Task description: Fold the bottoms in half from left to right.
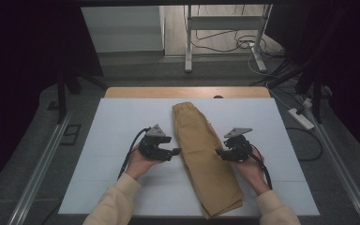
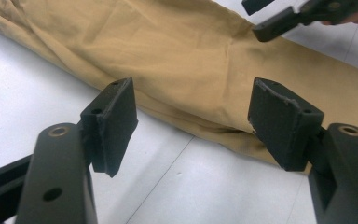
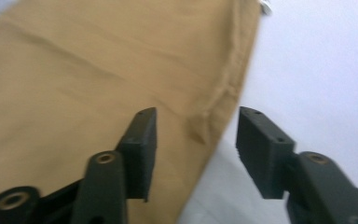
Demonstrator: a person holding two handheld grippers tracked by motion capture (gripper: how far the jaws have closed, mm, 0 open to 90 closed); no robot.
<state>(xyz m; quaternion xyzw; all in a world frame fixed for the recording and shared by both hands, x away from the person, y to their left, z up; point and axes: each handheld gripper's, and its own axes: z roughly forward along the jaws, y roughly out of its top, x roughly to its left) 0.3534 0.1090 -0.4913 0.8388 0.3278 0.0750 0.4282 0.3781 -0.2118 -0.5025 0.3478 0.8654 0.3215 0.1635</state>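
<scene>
A pair of tan trousers (image 1: 201, 150), folded lengthwise, lies on the white mat (image 1: 117, 126), waistband at the far end and cuffs toward the person. My left gripper (image 1: 174, 153) hovers at the cloth's left edge, jaws open and empty; the left gripper view has the tan trousers (image 2: 191, 60) just beyond its fingertips (image 2: 116, 121). My right gripper (image 1: 219, 153) sits at the right edge, also open; the right gripper view shows its jaws straddling the seamed edge of the trousers (image 3: 98, 74) above the mat. The right gripper's tip (image 2: 279, 25) appears across the cloth.
The mat covers a wooden table (image 1: 136, 92) whose far edge shows. Metal rails (image 1: 42, 164) run along both sides on the grey floor. A power strip (image 1: 301, 118) and cables lie at the right, and a white stand (image 1: 187, 42) stands beyond.
</scene>
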